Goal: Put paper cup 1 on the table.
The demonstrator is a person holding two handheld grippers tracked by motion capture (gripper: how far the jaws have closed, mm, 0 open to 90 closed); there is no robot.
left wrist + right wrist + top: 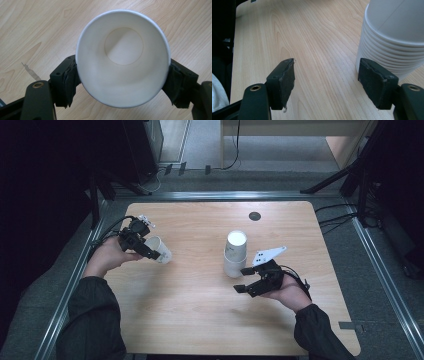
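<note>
Here the left hand-held gripper [152, 251] clamps a single white paper cup [122, 57] by its sides near the rim, holding it tilted above the left part of the table [200, 320]. The right hand-held gripper [245, 280] stands open with nothing between its pads, just beside the base of the upside-down cup stack [235, 254] near the table's middle.

In the right gripper view, the stack of paper cups [392, 42] is cut off by the top and right edges, so its top is unseen. In the left gripper view, the held cup [122, 60] hides the tabletop [37, 30] behind it. In the high view, both sleeves run off the bottom edge.
</note>
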